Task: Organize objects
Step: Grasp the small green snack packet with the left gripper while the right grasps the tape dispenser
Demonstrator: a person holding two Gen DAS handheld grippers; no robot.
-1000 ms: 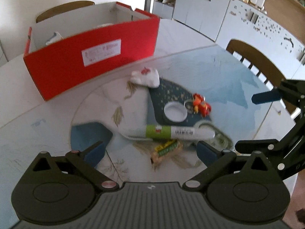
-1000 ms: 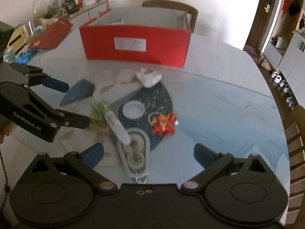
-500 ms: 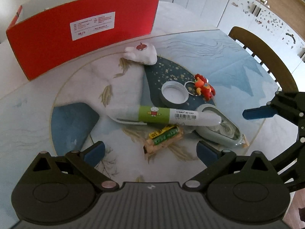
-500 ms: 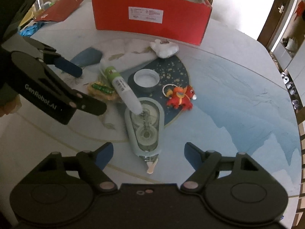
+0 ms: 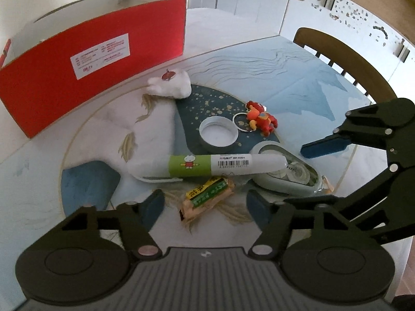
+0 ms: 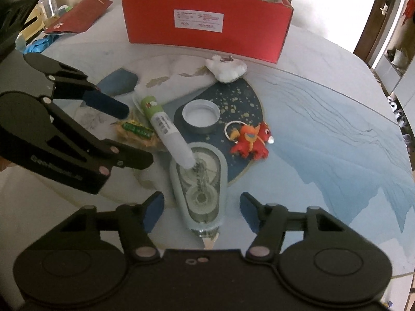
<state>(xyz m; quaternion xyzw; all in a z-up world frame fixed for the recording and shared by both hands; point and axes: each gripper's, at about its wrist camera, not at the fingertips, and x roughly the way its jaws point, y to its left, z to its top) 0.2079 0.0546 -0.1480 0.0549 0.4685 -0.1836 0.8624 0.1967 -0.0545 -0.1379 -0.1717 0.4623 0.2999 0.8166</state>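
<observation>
Plastic tape dispenser [image 6: 198,181], rigid, light and smooth, lies before the red box [image 6: 207,23]; right gripper [image 6: 201,207], jaws closing but untouching, should pinch its flat sides.

Round table with blue-and-white painted landscape top [image 5: 306,83]. Brown wooden chair [image 5: 345,51] tucked at its far edge, white cabinets with dark handles [image 5: 337,7] behind. In right wrist view: flat red paper folder [image 6: 80,16], crumpled blue plastic bag [image 6: 39,45] just beside it, clear glass [image 6: 52,6] near, dark wooden door [image 6: 376,18] far right.
</observation>
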